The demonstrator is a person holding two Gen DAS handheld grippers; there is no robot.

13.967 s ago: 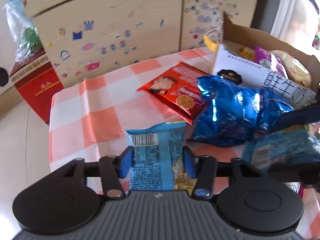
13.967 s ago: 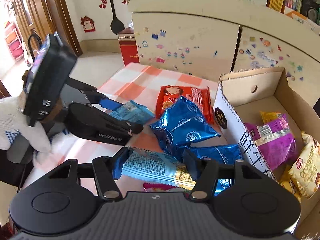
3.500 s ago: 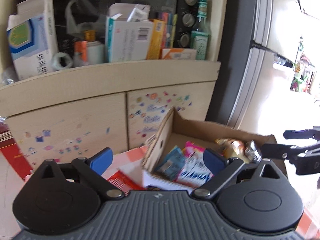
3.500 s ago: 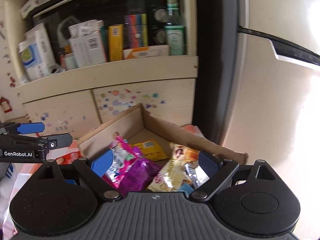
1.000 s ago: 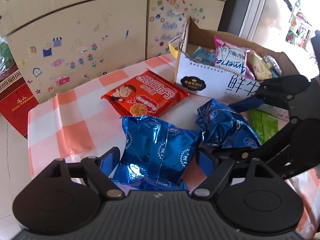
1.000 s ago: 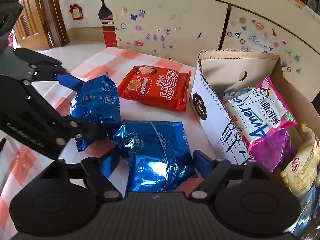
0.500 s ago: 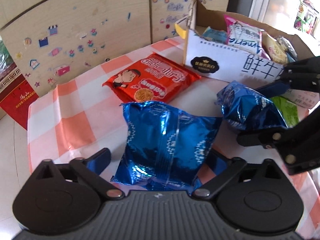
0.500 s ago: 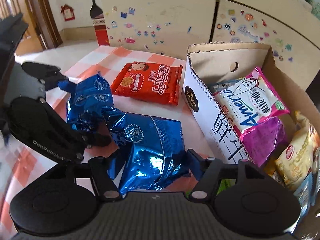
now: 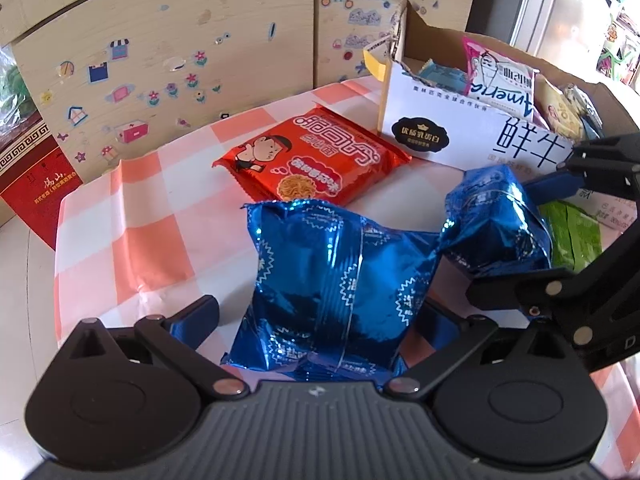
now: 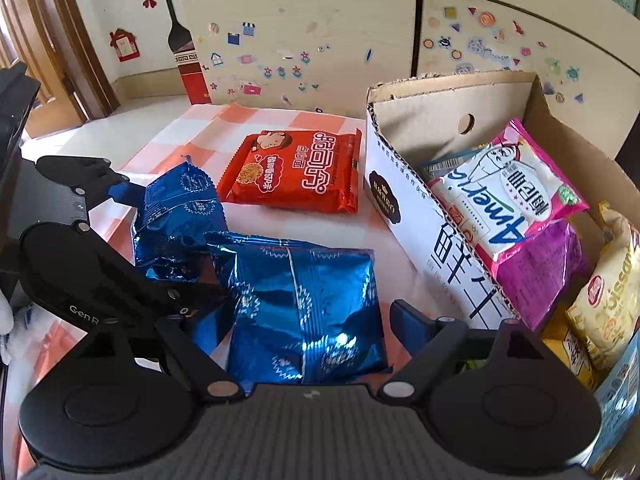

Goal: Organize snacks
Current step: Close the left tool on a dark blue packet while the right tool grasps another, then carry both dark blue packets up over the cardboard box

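Observation:
Two shiny blue snack bags lie side by side on the checked tablecloth (image 9: 120, 220). My left gripper (image 9: 316, 322) stands open wide around one blue bag (image 9: 340, 292), with a gap beside each pad. In the right wrist view this bag (image 10: 176, 220) looks crumpled. My right gripper (image 10: 308, 328) straddles the other blue bag (image 10: 304, 300). Its jaws are opening, and its right pad stands apart from the bag. A red noodle packet (image 9: 312, 156) lies flat behind both bags. To the right stands the cardboard box (image 10: 420, 208).
The box holds several snacks: a pink-and-white packet (image 10: 512, 196), a purple bag (image 10: 536, 272) and a croissant pack (image 10: 612, 292). A green packet (image 9: 576, 236) lies in front of the box. A stickered cabinet (image 9: 180, 40) stands behind the table, a red carton (image 9: 36, 184) on the floor.
The left jaws have spread wider around their blue bag. The right jaws have widened a little around theirs. Both bags and the red packet stay where they were.

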